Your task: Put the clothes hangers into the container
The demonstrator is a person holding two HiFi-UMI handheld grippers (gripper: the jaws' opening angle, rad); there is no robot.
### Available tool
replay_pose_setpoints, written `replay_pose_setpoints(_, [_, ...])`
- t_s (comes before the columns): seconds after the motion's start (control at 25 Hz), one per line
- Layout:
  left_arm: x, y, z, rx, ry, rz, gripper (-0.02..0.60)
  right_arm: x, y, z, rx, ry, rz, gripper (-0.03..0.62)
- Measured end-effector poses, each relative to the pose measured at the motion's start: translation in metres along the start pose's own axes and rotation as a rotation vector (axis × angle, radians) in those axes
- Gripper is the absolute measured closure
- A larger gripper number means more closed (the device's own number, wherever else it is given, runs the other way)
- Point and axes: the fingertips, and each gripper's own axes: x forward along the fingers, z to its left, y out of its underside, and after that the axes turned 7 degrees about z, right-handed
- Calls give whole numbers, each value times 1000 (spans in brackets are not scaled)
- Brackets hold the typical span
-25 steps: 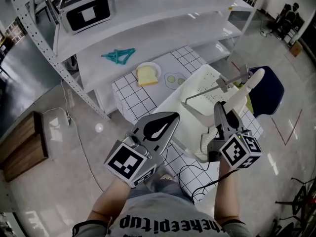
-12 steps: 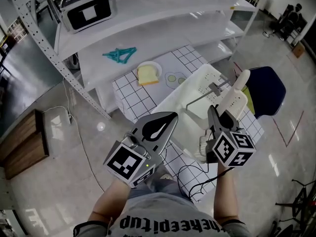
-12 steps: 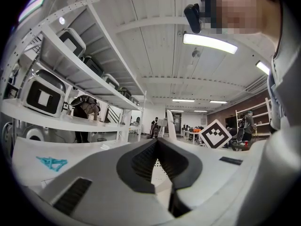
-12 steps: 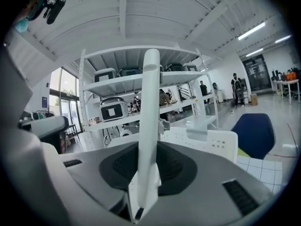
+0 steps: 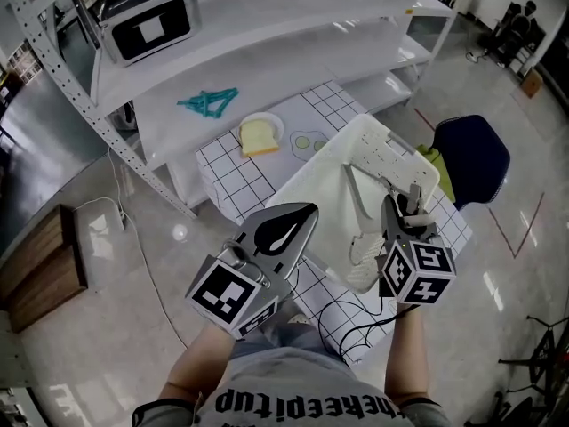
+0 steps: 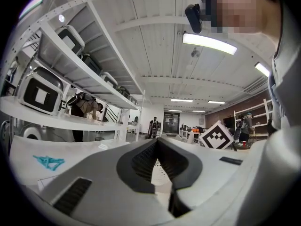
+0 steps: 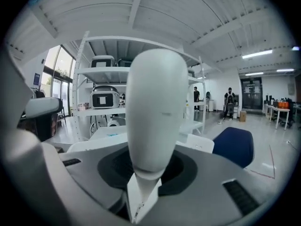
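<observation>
lowering from its raised pose, the white clothes hanger [image 5: 359, 254] now sits in the white container [image 5: 311, 181]; the right hand-held gripper [image 5: 400, 205] is opening around it, likely releasing. left hand-held gripper [image 5: 307, 213] closed, empty. teal hangers [image 5: 210, 102] wait on the shelf [image 5: 267, 69].

Bright ceiling light [image 6: 209, 42], fisheye-warped edges, dark corners

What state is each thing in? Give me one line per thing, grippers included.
left gripper: shut, nothing between the jaws.
right gripper: jaws opening, white hanger between them.
white hanger: one end between the right jaws, the rest down in the container.
container: open-topped, holding the white hanger.
teal hangers: lying on the shelf, not yet in the container.
</observation>
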Motion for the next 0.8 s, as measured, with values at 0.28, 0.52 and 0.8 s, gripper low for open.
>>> replay_pose_setpoints(0.28, [4, -2, -6, 0, 31, 0, 561, -13, 27, -12, 23, 26, 62, 455])
replay_pose_setpoints(0.52, [8, -1, -11, -1, 58, 0, 561, -25, 45, -16, -2, 61, 63, 418])
replay_pose_setpoints(0.8, [11, -1, -21, -4, 110, -2, 561, -47, 45, -13, 17, 60, 21, 401])
